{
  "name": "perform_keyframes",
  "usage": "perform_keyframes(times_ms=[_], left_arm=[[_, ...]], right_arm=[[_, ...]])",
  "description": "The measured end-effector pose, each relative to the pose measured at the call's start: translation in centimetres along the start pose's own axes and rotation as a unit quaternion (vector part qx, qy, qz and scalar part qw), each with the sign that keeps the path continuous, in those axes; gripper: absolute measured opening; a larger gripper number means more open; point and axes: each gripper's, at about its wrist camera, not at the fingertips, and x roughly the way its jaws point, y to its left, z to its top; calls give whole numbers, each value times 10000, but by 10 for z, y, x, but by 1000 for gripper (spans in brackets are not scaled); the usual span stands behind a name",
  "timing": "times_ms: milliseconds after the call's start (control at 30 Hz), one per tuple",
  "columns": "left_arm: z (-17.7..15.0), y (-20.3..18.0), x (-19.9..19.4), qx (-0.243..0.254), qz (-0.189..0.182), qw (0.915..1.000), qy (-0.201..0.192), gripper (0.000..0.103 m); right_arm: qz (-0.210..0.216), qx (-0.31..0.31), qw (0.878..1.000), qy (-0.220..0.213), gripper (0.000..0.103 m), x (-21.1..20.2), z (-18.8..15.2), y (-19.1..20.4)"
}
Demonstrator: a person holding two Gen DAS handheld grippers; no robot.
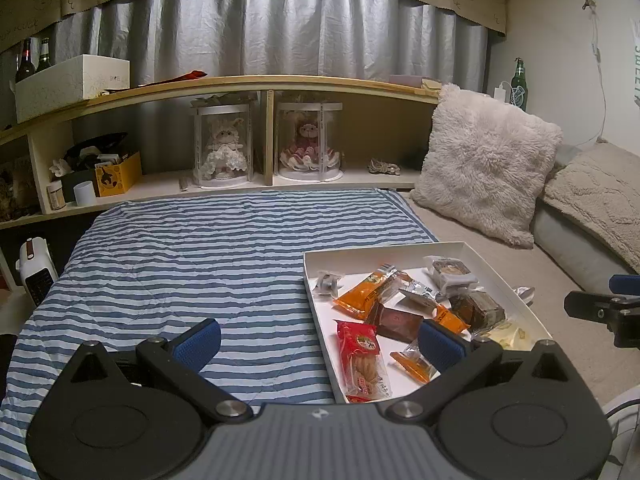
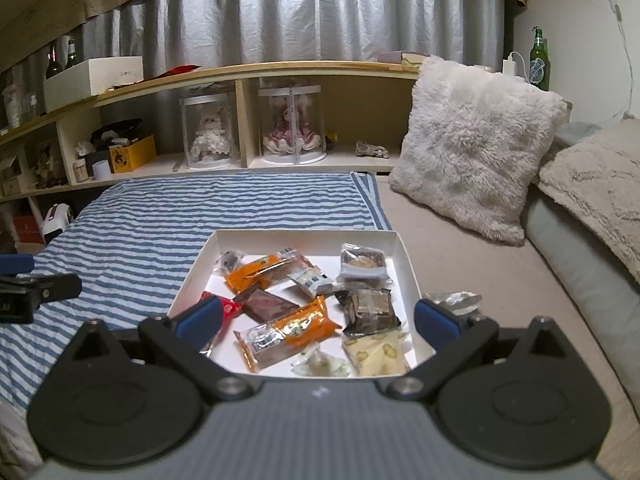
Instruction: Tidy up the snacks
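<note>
With both the left gripper (image 1: 320, 340) and right gripper (image 2: 318, 316) wide open and empty, we judge we're between picks, the next being the foil pack (image 2: 458, 300) at the tray's (image 2: 408, 264) three o'clock.

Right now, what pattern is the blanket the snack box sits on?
Blue and white stripes across the blanket; the left wrist view shows it best, with the white box partly resting on it.

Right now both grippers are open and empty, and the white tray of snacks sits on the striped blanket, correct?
Not quite: the white tray lies on the plain beige sheet, beside the striped blanket, as the right wrist view shows. The left gripper and right gripper are indeed open and empty.
</note>
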Motion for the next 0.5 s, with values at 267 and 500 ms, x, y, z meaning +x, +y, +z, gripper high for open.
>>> perform_keyframes(times_ms=[267,500], left_arm=[[0,0,0,-1,-4,10000,1,103],[0,0,0,-1,-5,10000,3,103]], right_arm=[[-7,-6,10000,8,102,0,0,0],[-11,-9,10000,15,102,0,-1,1]])
